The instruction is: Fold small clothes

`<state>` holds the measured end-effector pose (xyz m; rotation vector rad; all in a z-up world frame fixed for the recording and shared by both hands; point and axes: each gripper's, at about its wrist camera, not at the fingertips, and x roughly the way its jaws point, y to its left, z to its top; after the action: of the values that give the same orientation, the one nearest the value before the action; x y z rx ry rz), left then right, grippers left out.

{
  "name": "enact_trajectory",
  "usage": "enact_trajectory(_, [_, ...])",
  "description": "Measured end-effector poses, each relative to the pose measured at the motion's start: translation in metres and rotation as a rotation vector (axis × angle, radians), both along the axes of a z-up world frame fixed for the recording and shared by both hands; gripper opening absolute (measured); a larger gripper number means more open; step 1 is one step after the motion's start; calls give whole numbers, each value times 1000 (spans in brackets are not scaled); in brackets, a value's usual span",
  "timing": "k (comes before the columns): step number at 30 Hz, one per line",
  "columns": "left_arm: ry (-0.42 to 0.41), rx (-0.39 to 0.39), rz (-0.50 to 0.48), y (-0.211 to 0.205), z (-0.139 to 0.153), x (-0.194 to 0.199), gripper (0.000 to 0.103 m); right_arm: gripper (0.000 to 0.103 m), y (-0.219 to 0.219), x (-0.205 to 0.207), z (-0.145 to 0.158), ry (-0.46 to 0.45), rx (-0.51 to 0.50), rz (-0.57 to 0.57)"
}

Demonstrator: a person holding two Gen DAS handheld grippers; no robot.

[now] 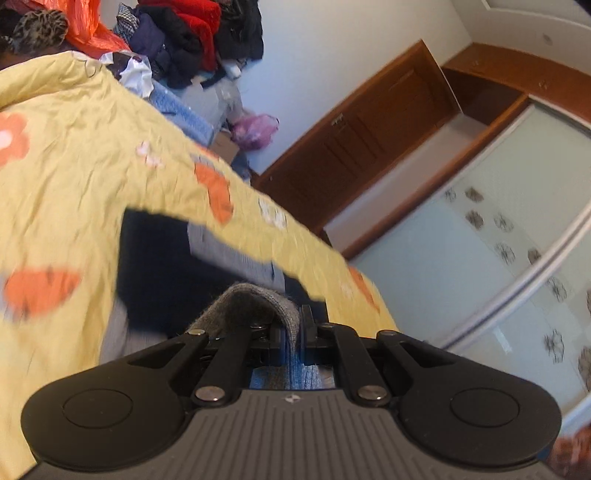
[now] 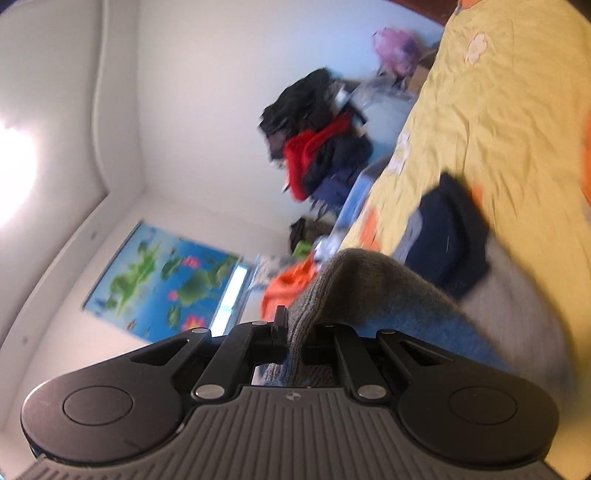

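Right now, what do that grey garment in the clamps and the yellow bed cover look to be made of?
Grey garment: seemingly knitted wool or acrylic; ribbed rows, fuzzy matte surface. Yellow bed cover: probably thin woven cotton; fine creases, flat printed flowers, no sheen.

Left gripper [image 1: 295, 332] clamped on a grey knit garment [image 1: 255, 306], fabric pinched between the jaws and looping over the left finger. Beyond it, a folded navy garment [image 1: 159, 266] lies on the yellow floral bed cover [image 1: 74, 166]. Clothes pile [image 1: 192, 33] at the far end of the bed. Brown door [image 1: 369, 147] and wardrobe with glass sliding doors [image 1: 498, 240] on the right. Frame is motion-blurred.
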<state>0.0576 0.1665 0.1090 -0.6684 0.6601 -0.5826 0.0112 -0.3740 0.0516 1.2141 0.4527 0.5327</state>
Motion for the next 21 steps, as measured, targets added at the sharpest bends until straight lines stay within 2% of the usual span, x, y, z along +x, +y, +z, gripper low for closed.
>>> enact_trajectory(2, [-5, 41, 36, -6, -2, 40, 6, 15, -7, 44, -11, 37, -5, -28])
enact_trajectory(7, [63, 116, 87, -12, -28, 123, 6, 15, -17, 134, -46, 159, -43, -65])
enact_trajectory(10, [105, 126, 137, -6, -45, 153, 6, 15, -20, 169, -61, 205, -66, -76])
enact_trajectory(13, [179, 102, 209, 8, -64, 176, 6, 16, -21, 196, -75, 227, -48, -74])
enact_trajectory(15, [241, 102, 235, 13, -72, 187, 13, 26, -22, 208, -84, 252, -37, -104])
enact_trajectory(16, [301, 83, 234, 16, -77, 192, 24, 52, -20, 213, -87, 282, -49, -105])
enact_trajectory(17, [345, 50, 226, 19, -81, 193, 42, 79, -18, 217, -88, 311, -68, -98])
enact_trajectory(18, [355, 11, 221, 21, -83, 189, 55, 81, -15, 215, -86, 310, -89, -107])
enact_trajectory(19, [341, -21, 225, 24, -81, 180, 79, 80, -13, 210, -82, 282, -105, -114])
enact_trajectory(20, [320, -26, 245, 26, -77, 170, 87, 80, -9, 201, -76, 251, -111, -109])
enact_trajectory(21, [297, -9, 272, 28, -72, 159, 87, 80, -6, 191, -73, 227, -110, -100])
